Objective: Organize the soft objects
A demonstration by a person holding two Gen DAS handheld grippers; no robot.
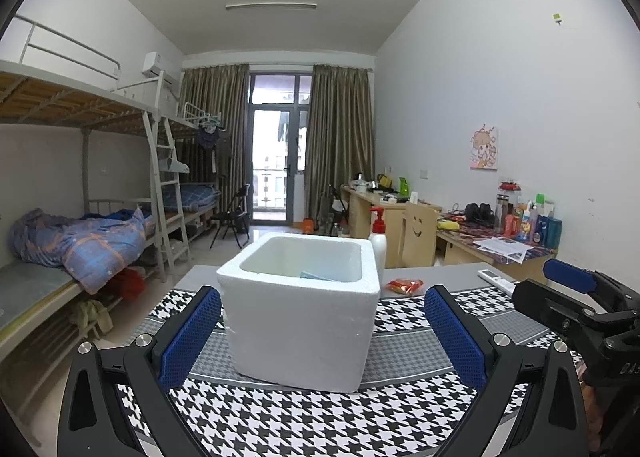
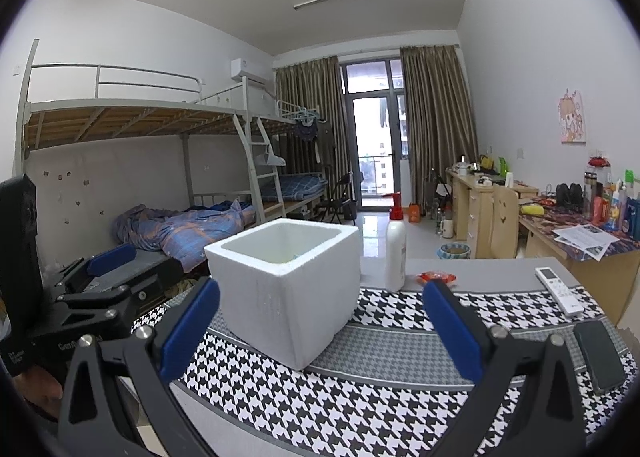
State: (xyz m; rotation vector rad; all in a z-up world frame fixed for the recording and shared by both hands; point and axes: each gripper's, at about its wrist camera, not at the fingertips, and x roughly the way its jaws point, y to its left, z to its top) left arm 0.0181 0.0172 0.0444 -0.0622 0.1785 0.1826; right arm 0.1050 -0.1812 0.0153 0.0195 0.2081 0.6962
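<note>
A white foam box (image 1: 304, 309) stands on the houndstooth mat (image 1: 304, 425); a pale blue soft item (image 1: 316, 276) shows just over its inner rim. My left gripper (image 1: 322, 331) is open, its blue pads on either side of the box's near face. In the right wrist view the same box (image 2: 284, 289) sits left of centre on the mat (image 2: 360, 393), and my right gripper (image 2: 320, 329) is open with nothing between its fingers. A red-orange soft packet (image 1: 405, 285) (image 2: 436, 277) lies on the table behind the box. Each gripper appears in the other's view at the frame edge.
A white pump bottle (image 2: 396, 253) stands behind the box. A white remote (image 2: 559, 289) and a black phone (image 2: 600, 355) lie on the right of the table. Bunk beds (image 2: 160, 161) fill the left, cluttered desks (image 2: 580, 233) the right.
</note>
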